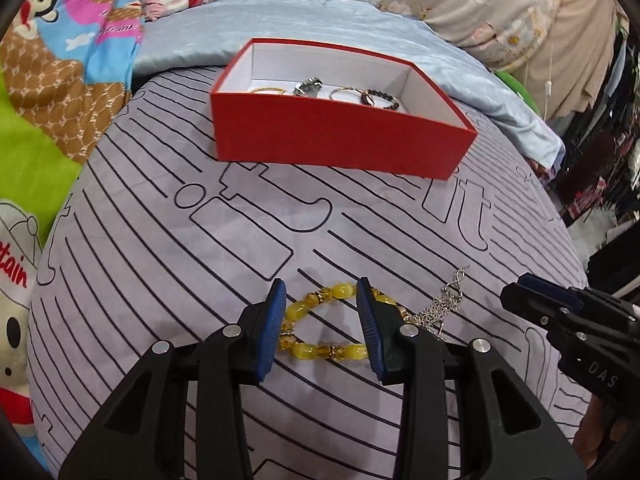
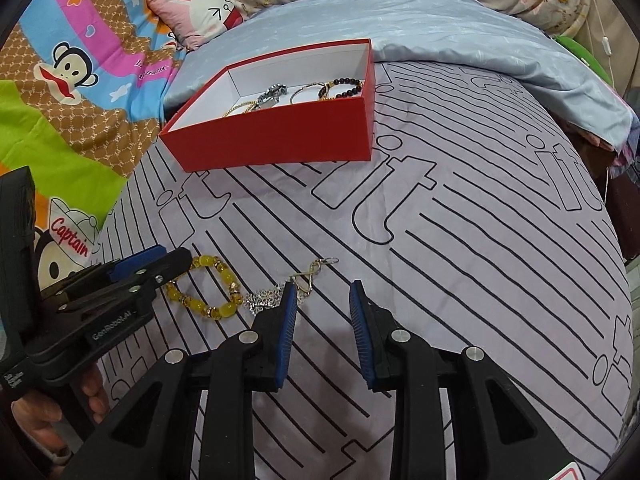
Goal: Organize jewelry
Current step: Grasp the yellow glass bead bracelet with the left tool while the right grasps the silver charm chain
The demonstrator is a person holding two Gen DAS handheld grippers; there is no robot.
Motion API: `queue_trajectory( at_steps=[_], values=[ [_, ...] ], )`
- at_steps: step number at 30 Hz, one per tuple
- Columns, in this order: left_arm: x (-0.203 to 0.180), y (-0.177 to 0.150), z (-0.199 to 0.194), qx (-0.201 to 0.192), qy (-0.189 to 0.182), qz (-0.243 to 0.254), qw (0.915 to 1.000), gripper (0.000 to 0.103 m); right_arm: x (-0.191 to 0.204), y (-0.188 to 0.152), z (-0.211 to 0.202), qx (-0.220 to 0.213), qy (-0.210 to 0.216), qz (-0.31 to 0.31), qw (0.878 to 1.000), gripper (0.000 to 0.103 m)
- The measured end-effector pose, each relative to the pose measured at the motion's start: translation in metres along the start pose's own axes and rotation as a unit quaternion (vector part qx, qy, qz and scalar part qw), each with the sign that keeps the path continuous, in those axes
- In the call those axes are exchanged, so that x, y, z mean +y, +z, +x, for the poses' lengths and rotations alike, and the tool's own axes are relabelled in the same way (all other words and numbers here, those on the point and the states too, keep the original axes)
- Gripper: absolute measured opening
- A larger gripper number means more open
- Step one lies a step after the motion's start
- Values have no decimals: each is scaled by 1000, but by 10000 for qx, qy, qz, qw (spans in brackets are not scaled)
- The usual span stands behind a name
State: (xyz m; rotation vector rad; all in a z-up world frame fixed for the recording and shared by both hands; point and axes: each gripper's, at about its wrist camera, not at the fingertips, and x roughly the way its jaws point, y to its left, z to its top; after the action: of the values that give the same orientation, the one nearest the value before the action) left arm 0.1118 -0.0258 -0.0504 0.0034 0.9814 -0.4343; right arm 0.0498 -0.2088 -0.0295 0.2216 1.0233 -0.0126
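A yellow bead bracelet [image 1: 320,322] lies on the grey striped bedsheet [image 1: 160,260]. My left gripper [image 1: 322,292] is open, its blue pads on either side of the bracelet. A silver chain with a clasp [image 1: 440,308] lies just right of it. The bracelet [image 2: 216,288] and chain [image 2: 280,292] also show in the right wrist view. My right gripper [image 2: 324,292] is open and empty over the sheet, its left finger beside the chain. A red open box [image 1: 336,136] at the back holds several pieces of jewelry [image 1: 344,90].
A light blue blanket [image 1: 280,20] lies behind the box. A colourful cartoon quilt [image 2: 60,80] covers the left side with a pink pillow [image 2: 200,12]. The bed's right edge [image 2: 616,208] drops off to a dark room.
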Motion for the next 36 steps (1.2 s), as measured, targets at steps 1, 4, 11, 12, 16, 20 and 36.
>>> queue_trajectory(
  at_steps=[1, 4, 11, 12, 16, 20, 36],
  values=[
    [-1, 0, 2, 25, -19, 37, 10000, 35, 0, -1, 0, 9, -5, 3, 10000, 28],
    [-4, -1, 8, 54, -65, 159, 9998, 35, -1, -3, 1, 32, -17, 22, 10000, 28],
    [-11, -8, 17, 222, -270, 403, 9986, 28, -1, -2, 8, 100, 32, 65, 9999, 28],
    [-12, -10, 16, 179, -218, 453, 9986, 26, -1, -1, 10, 114, 50, 67, 9999, 28],
    [-10, -12, 15, 256, -327, 337, 9986, 8, 2, 0, 16, 158, 77, 44, 9998, 28],
    [-8, -12, 15, 284, -428, 214, 9985, 8, 4, 4, 23, 179, 83, 34, 9998, 28],
    [-6, -2, -3, 199, -651, -23, 9977, 8, 5, 15, 49, 270, 121, 104, 9995, 11]
  ],
)
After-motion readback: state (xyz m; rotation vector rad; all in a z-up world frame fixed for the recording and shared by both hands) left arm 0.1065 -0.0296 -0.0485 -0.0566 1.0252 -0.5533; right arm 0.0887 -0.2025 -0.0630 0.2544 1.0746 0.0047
